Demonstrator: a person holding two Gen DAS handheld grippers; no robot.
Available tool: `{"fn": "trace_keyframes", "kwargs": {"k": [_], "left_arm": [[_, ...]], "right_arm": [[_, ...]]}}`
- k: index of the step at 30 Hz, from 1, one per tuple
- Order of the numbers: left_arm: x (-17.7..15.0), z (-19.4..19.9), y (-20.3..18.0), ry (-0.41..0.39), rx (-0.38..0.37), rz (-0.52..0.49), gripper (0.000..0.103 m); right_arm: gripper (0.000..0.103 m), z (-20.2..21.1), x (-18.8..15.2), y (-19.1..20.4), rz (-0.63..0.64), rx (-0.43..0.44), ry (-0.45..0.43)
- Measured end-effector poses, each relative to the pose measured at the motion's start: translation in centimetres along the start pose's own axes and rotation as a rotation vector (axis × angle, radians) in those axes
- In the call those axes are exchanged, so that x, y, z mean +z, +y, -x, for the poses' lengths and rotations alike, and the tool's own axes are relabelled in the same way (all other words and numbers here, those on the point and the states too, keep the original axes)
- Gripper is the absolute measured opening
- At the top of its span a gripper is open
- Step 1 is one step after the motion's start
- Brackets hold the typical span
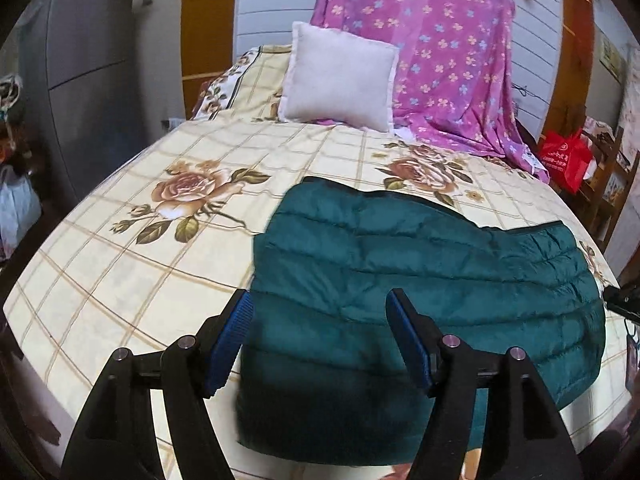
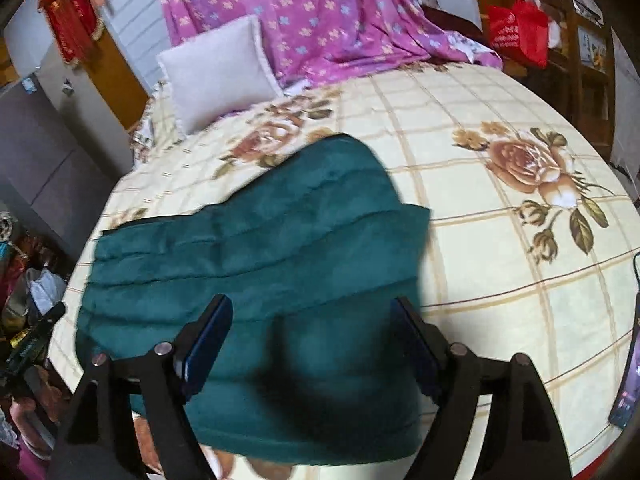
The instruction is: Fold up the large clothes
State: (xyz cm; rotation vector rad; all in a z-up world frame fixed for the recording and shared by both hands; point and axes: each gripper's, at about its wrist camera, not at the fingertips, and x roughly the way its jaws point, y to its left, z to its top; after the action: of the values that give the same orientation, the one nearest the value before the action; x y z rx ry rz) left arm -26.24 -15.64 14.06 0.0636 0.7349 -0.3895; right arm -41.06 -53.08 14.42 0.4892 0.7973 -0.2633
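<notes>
Both grippers are just hanging over the near edge of the bed with nothing in them; left gripper (image 1: 320, 344) has its blue-padded fingers (image 1: 228, 344) spread wide apart, and the right gripper (image 2: 310, 348) is spread the same way, nothing pinched between either pair. So the teal puffer jacket (image 1: 432, 292) is lying folded on the floral bedsheet (image 1: 132, 280), in a rough rectangle with quilted ridges running across it; in the left wrist view it sits from the centre out toward 3 o'clock, its near edge right under the gripper at 6 o'clock; in the right wrist view the same jacket (image 2: 256, 264) runs from centre toward 9 o'clock, with a rounded upper flap poking up toward 12. Can't tell whether the fingers actually touch the fabric or hover just above it, they overlap it in both views. Past the jacket at 12 o'clock there's a white pillow (image 1: 340, 80) leaning upright against a purple flowered sheet (image 1: 432, 60) draped over the head of the bed; red bag (image 1: 566, 160) off at 2 o'clock beside the bed; a phone (image 2: 628, 384) lies at the bed edge around 4 o'clock in the right wrist view.
</notes>
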Motion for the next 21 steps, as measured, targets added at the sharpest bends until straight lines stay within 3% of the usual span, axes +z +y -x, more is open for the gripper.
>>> {"fn": "trace_keyframes", "kwargs": {"k": [6, 10, 21], "left_arm": [[-1.5, 0.0, -3.0, 0.0, 0.048, -0.042, 0.051], [-2.2, -0.1, -4.0, 0.007, 0.011, -0.03, 0.051], [-3.1, 0.8, -5.6, -0.029, 0.022, -0.047, 0.051]], "right_arm": [[0.091, -0.1, -1.8, 4.6, 0.069, -0.016, -0.037], [0.091, -0.5, -3.2, 6.1, 0.062, 0.011, -0.034], [0.091, -0.2, -5.2, 8.9, 0.121, -0.031, -0.087]]}}
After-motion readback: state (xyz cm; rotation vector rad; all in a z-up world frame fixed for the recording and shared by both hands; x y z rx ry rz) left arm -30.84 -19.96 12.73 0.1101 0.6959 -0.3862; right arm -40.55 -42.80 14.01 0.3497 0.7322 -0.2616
